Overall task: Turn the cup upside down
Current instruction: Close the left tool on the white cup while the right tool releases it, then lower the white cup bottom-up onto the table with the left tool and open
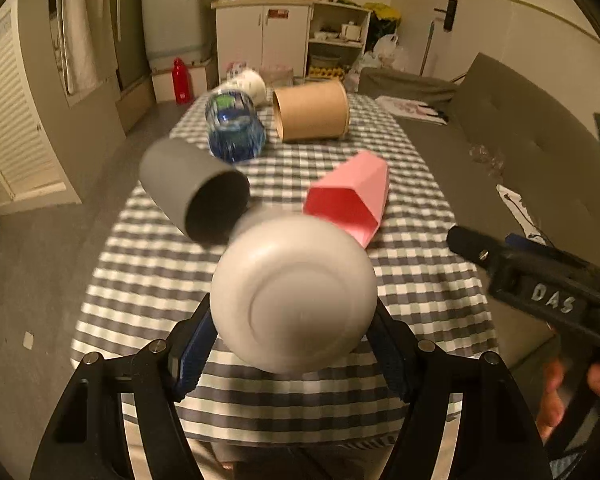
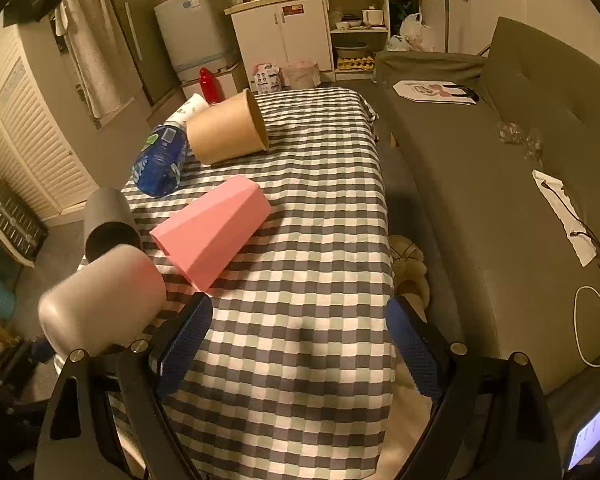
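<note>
My left gripper [image 1: 294, 320] is shut on a white cup [image 1: 294, 296], held above the checkered table [image 1: 420, 280] with its base toward the camera. The same cup shows in the right wrist view [image 2: 100, 300], tilted, at the table's left edge. My right gripper [image 2: 298, 332] is open and empty above the near part of the table [image 2: 320, 240]. It also shows at the right of the left wrist view [image 1: 540, 280], where its jaws cannot be seen.
On the table lie a grey cup [image 1: 196, 196], a pink angular cup [image 1: 352, 196], a blue cup [image 1: 234, 128], a brown paper cup [image 1: 312, 110] and a white patterned cup [image 1: 248, 84], all on their sides. A grey sofa [image 2: 500, 200] runs along the right.
</note>
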A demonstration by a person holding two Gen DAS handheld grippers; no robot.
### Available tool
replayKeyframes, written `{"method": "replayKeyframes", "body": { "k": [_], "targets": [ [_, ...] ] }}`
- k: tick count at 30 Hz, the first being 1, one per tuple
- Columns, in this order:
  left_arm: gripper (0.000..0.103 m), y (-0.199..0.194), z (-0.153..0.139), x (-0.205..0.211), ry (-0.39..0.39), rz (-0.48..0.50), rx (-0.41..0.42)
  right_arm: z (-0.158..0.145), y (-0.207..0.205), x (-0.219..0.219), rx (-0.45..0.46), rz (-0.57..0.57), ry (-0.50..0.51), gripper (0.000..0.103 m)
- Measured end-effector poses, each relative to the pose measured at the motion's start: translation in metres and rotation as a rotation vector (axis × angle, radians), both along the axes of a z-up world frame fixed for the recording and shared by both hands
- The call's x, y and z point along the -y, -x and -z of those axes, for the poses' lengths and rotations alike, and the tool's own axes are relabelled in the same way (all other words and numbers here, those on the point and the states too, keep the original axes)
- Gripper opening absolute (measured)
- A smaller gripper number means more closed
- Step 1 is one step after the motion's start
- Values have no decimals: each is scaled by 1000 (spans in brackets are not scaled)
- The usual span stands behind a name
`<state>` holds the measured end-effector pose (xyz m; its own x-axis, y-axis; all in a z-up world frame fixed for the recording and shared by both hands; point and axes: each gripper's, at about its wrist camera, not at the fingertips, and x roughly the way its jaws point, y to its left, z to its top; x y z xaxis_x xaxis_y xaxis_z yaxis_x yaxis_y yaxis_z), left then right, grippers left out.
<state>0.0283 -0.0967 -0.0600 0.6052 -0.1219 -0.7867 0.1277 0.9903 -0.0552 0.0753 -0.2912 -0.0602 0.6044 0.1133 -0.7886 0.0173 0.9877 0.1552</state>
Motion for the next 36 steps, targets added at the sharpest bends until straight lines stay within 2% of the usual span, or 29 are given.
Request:
{"method": "replayKeyframes", "body": {
  "k": [9, 18, 25, 26, 31, 36],
  "targets": [
    [71, -6, -6, 1, -25, 18, -3, -4, 8, -6, 3, -8, 10, 89],
    [72, 0, -4, -3, 2, 16, -10, -11, 8, -4, 11, 2, 10, 89],
    [76, 6, -7, -9, 1, 7, -20, -17, 11, -10, 18, -2, 20, 89],
    [79, 7, -9, -11, 6, 4, -15, -19, 12, -11, 22, -3, 23, 89],
    [79, 14, -20, -16, 15, 0, 27, -34, 19, -20, 54, -14, 34, 89],
    [80, 27, -43, -23, 6, 12, 133, -56, 32, -26, 110, -19, 44, 89]
  ]
}}
